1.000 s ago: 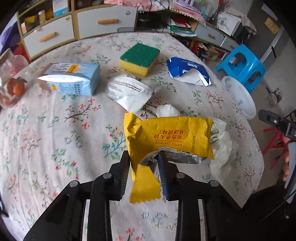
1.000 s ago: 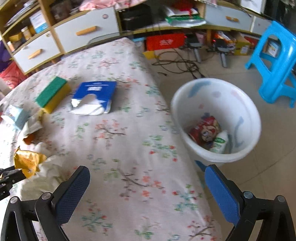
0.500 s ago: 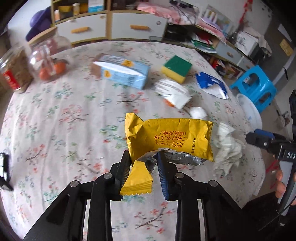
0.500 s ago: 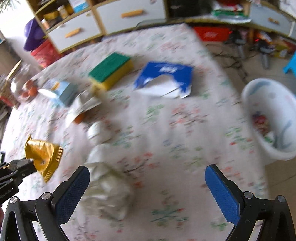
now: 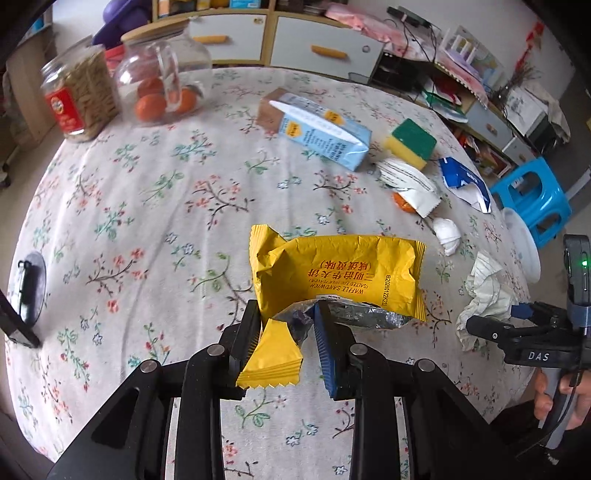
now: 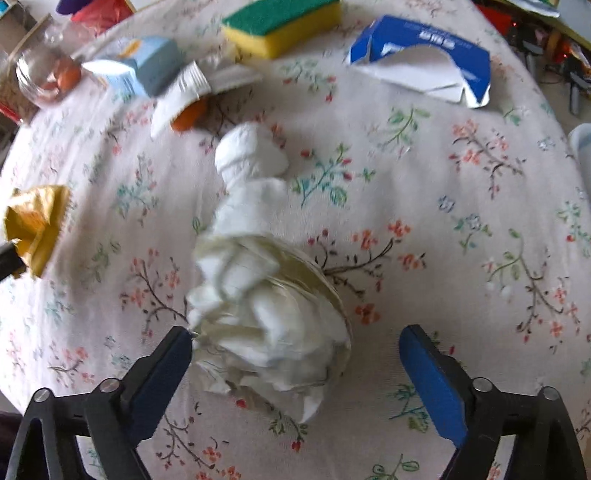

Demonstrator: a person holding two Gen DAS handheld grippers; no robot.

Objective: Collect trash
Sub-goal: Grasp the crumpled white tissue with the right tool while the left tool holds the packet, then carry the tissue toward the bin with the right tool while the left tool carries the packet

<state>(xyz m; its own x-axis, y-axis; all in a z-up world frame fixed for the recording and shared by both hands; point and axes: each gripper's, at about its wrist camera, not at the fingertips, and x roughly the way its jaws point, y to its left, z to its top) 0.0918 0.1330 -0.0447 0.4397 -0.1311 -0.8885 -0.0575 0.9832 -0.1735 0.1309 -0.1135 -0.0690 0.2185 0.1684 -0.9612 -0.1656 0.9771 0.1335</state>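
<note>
The right hand-held gripper [image 6: 295, 354], jaws wide and just narrowing around the crumpled white tissue wad [image 6: 269, 314], may pinch only loose folds, while the left hand-held gripper [image 5: 286, 343], clamped on the torn yellow foil snack wrapper [image 5: 336, 277], could let it slip.

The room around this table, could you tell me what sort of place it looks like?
Probably a lived-in home: a round table under a floral tablecloth, drawer cabinets along the wall, a blue plastic stool.

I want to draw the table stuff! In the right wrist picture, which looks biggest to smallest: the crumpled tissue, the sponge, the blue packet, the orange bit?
1. Crumpled tissue, though it lies nearest the camera.
2. Blue packet and sponge look about alike; the sponge is cut off at the top edge, so no ranking.
3. Orange bit, smallest.
</note>
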